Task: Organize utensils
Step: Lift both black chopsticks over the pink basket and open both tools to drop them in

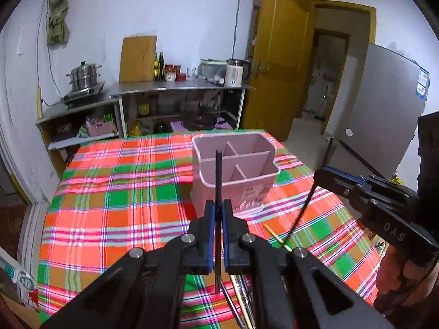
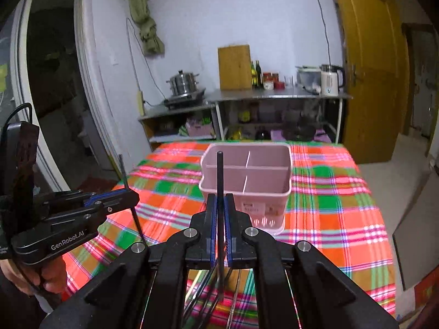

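Above the plaid cloth [image 1: 115, 192], both grippers are gripping one black chopstick each, w/ the pink caddy [image 1: 236, 170] standing just ahead.

L gripper [image 1: 218, 205] is tilting down toward the cloth, pads pinched tight on a near-upright chopstick [image 1: 218, 175] whose tip is showing in front of the caddy's divided top. R gripper [image 2: 218, 200] is angling down likewise, pads clamped on its own chopstick [image 2: 219, 175], also near upright. Each is showing in the other's view, a hand [image 2: 52, 277] wrapping the L handle. More utensils [image 1: 241, 296] are lying loose on the cloth below the grippers; caddy compartments are looking empty.
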The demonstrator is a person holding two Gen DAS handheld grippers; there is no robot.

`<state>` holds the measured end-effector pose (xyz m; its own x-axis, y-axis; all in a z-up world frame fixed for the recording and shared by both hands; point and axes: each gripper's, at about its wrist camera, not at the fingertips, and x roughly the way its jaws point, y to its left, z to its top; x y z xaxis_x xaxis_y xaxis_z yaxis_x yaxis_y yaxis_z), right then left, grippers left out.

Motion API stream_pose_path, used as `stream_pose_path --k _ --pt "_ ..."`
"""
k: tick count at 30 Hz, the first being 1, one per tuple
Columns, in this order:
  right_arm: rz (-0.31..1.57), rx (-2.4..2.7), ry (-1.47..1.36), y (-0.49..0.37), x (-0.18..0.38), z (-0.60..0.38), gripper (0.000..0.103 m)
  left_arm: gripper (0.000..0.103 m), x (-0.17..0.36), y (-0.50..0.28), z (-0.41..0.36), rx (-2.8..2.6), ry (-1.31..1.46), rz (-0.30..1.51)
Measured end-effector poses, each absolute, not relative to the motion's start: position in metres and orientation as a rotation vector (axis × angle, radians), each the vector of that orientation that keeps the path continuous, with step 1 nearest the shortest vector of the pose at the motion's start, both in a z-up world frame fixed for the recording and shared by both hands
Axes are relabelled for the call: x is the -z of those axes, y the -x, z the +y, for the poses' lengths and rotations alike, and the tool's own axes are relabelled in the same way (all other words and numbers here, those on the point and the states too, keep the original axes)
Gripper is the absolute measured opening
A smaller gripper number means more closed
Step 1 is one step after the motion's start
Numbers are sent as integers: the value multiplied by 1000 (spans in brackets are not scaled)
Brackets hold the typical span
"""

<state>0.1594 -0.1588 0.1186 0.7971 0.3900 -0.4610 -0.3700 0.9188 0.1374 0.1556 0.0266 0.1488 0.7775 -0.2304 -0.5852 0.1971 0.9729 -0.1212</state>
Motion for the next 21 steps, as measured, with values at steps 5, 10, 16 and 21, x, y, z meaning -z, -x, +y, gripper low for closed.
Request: stream_pose_path --k 5,10,16,21 --pt "454 -400 -48 -158 -137 -164 5 5 -169 -160 25 241 59 607" --pt "420 -396 -62 -165 -153 -168 5 5 -187 -174 25 256 72 587" --pt "356 -391 -82 -177 -179 -172 5 5 -216 -198 27 272 102 542" --pt "304 -381 -98 -193 -199 -171 5 5 -235 -218 29 271 126 503"
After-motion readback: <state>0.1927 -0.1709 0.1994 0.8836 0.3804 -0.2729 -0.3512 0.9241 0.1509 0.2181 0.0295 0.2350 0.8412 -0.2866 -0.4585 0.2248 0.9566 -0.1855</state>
